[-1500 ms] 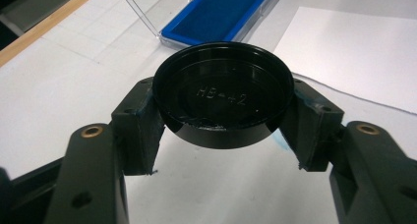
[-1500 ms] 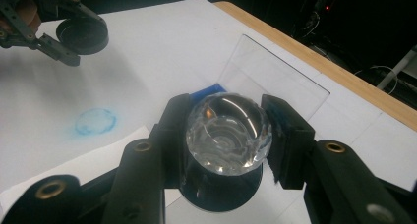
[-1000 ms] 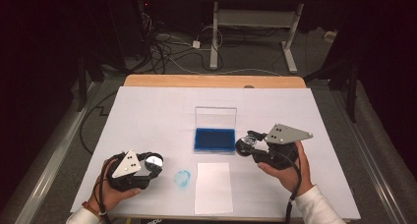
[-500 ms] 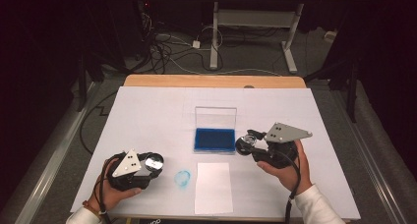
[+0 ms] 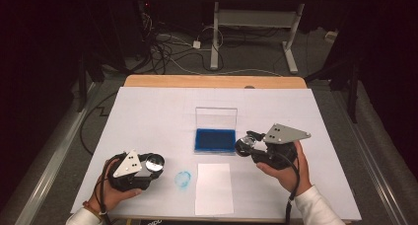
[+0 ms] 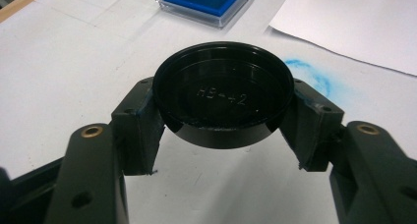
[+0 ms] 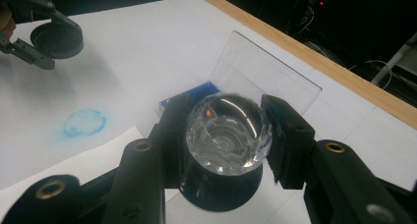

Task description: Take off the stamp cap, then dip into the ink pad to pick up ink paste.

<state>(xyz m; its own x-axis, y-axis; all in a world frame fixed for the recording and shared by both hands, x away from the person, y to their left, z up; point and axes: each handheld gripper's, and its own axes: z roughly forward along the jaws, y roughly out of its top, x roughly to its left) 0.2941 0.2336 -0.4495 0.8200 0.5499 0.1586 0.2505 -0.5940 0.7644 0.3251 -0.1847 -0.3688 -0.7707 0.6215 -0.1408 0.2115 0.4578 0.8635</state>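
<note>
Holding stamp: right gripper (image 7: 226, 135) pinches a clear-topped stamp (image 7: 227, 127) just beside the blue ink pad (image 5: 215, 139).
Cap: black cap (image 6: 223, 98) clamped in left gripper (image 6: 223, 118), near blue smudge (image 5: 183, 179).
Paper: white sheet (image 5: 214, 188), front centre of table (image 5: 148, 111).

Left gripper (image 5: 148, 167) slightly nearer table edge.

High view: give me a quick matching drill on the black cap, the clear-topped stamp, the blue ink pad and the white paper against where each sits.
Things:
1. black cap
2. stamp
3. ink pad
4. paper sheet

Places:
A. flat on the table near the person's edge, beside a blue ring mark
B. clamped in the right gripper
C. mid-table, its clear lid standing open
D. clamped in the left gripper

Pairs: 1-D, 2-B, 3-C, 4-A
</note>
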